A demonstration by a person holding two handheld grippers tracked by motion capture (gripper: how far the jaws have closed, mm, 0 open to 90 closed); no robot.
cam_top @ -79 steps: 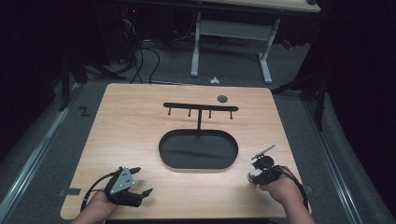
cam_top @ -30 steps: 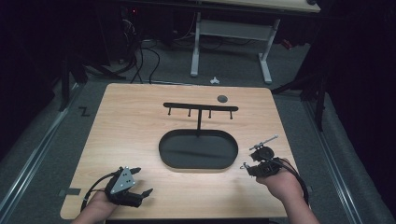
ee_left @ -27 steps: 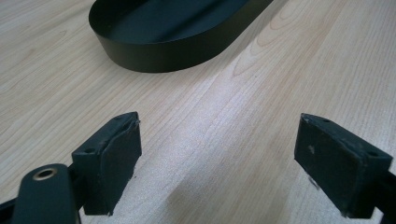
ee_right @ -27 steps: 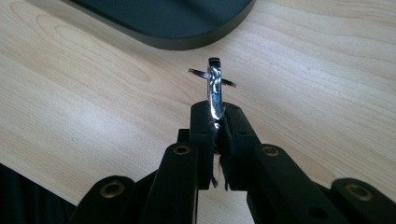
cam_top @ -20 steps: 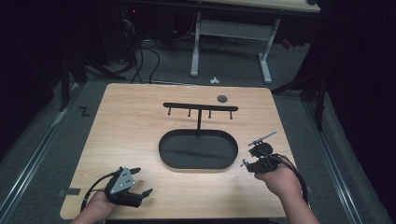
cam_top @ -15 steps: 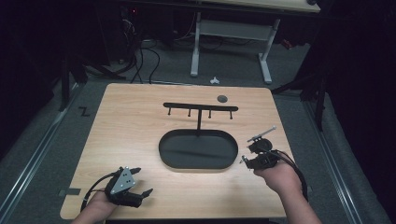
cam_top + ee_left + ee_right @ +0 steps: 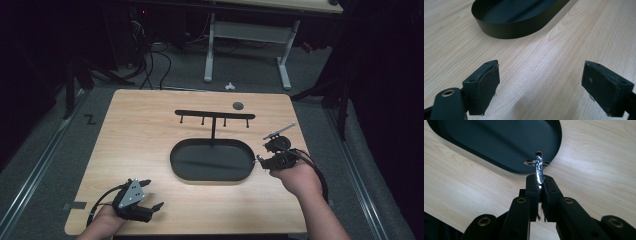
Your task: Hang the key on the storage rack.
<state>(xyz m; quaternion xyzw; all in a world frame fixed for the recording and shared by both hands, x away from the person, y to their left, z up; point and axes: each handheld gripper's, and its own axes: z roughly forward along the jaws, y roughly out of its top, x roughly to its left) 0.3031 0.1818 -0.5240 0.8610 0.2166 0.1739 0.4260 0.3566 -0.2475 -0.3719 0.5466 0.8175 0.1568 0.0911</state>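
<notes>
Black tray [image 7: 212,176] mid-table; right gripper [image 7: 539,185] beside it clamps a metal ring [image 7: 537,163], likely bound for the rack [image 7: 214,115]; left gripper [image 7: 541,87] gapes.

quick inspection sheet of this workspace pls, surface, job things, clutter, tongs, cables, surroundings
surface: light wooden table, bare around the items.
job's things: black oval tray mid-table, nothing seen inside; black T-shaped hook rack rising at its far edge, hooks bare; small shiny metal ring piece clamped in the right tongs.
clutter: small dark disc near the far edge.
grippers: left tongs open, low over the near-left table, holding nothing; right tongs shut on the ring piece, by the tray's right end.
cables: one trails from each gripper; more lie on the floor behind.
surroundings: dark room, grey floor, white-legged desk beyond.
</notes>
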